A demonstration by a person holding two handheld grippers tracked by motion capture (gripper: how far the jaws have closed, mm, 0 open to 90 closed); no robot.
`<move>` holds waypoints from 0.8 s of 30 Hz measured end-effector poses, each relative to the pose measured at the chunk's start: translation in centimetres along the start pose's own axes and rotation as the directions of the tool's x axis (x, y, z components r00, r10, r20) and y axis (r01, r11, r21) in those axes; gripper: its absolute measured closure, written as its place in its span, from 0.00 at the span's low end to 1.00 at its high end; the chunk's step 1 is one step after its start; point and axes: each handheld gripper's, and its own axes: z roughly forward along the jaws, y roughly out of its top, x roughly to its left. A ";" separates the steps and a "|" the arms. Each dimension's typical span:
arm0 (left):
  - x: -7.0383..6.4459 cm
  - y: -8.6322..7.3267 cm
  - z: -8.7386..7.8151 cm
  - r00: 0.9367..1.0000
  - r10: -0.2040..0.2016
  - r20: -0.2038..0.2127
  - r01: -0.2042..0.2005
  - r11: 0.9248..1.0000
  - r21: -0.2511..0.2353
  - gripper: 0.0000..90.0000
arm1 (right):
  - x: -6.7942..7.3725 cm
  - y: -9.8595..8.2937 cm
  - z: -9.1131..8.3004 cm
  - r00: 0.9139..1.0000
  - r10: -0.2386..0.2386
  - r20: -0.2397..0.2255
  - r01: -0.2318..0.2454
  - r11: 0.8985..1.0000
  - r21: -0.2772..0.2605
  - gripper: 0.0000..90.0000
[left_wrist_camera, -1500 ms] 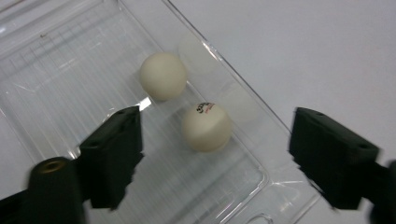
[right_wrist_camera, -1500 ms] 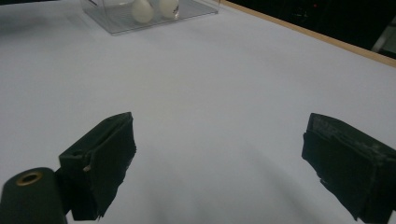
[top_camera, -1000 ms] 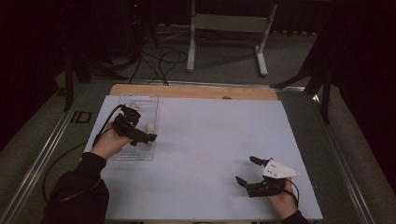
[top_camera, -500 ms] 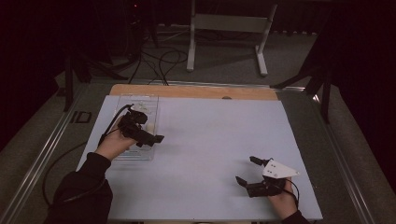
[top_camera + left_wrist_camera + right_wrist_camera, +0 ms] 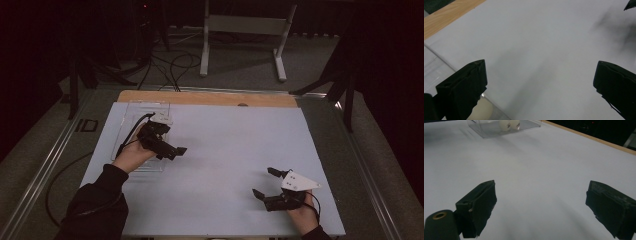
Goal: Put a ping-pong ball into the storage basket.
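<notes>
Clear plastic tray (image 5: 145, 111) lay at the table's 10 o'clock corner, two white balls (image 5: 509, 124) inside it, seen from the right gripper view. Left gripper (image 5: 176, 150) hovered at the tray's 3 o'clock edge, jaws wide apart, nothing between them; a pale ball (image 5: 482, 110) showed under its left jaw. Right gripper (image 5: 266, 184) sat at the table's 5 o'clock, well apart from the tray, jaws spread, empty. White table (image 5: 225, 150), wooden strip (image 5: 210, 98) along the far edge. Beyond: dark room, grey floor, cables (image 5: 170, 62), white stand (image 5: 245, 30).
</notes>
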 end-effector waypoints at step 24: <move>-2.8 1.0 2.4 0.997 0.047 0.068 -0.045 0.998 -0.040 0.00 | 0.0 0.0 0.0 1.000 0.001 -0.006 -0.001 1.000 0.000 0.10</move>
